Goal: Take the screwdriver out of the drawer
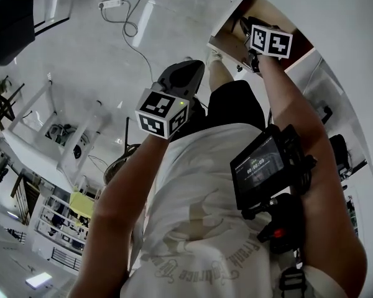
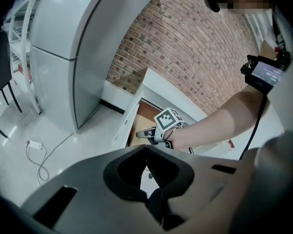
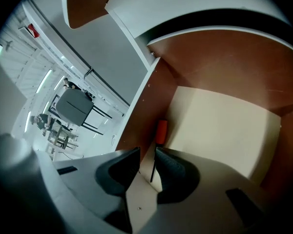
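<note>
The drawer stands open, with brown walls and a pale bottom. A screwdriver with a red handle and a thin dark shaft lies along the drawer's left wall. My right gripper is open just above it, and the shaft shows in the gap between its jaws without being pinched. In the head view the right gripper reaches down into the drawer at the top right. My left gripper hangs lower left of it over the floor, and its jaws meet at the tips, holding nothing.
A white power strip with its cable lies on the floor. A dark chair and white shelving stand to the left. A tall white cabinet and a brick wall flank the drawer unit. A screen device is strapped to the right forearm.
</note>
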Tool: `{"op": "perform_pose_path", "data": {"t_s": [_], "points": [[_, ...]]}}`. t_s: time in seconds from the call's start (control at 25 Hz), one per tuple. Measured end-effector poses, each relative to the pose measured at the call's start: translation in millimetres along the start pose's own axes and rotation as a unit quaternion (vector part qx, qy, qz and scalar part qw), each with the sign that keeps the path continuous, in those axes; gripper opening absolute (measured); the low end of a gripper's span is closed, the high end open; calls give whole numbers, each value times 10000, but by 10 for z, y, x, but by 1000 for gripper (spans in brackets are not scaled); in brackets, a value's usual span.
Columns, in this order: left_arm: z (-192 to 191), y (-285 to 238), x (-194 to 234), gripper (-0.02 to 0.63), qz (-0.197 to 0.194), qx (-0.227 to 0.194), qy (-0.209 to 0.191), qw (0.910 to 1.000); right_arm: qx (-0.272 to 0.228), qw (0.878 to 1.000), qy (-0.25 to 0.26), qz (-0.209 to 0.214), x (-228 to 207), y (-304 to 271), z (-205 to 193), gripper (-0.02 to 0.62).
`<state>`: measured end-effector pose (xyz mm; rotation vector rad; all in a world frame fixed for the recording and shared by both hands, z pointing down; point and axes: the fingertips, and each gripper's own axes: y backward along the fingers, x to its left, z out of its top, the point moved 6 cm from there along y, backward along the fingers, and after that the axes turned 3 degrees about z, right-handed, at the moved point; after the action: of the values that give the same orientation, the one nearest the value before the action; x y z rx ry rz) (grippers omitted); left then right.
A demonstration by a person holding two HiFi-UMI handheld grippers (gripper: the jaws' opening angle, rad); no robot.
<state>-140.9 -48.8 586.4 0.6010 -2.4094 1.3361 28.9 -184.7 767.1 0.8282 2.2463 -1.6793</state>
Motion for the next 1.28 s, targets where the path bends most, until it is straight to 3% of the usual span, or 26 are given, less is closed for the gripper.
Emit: {"op": "perform_pose_path", "data": {"t_s": [0.56,1.0,1.28], "points": [[-152,130,130,21,259,-77,528,9982,56,9995,-34,-293,-84,-303,189,114],[-260,155,169,21,400,-126,893,9951,77,9960,-40,-892,-154,-469,215,124],[-420,231,290,21,446,-113,1014,9938,52,9951,-186,-969,-108,-589,174,112]]}}
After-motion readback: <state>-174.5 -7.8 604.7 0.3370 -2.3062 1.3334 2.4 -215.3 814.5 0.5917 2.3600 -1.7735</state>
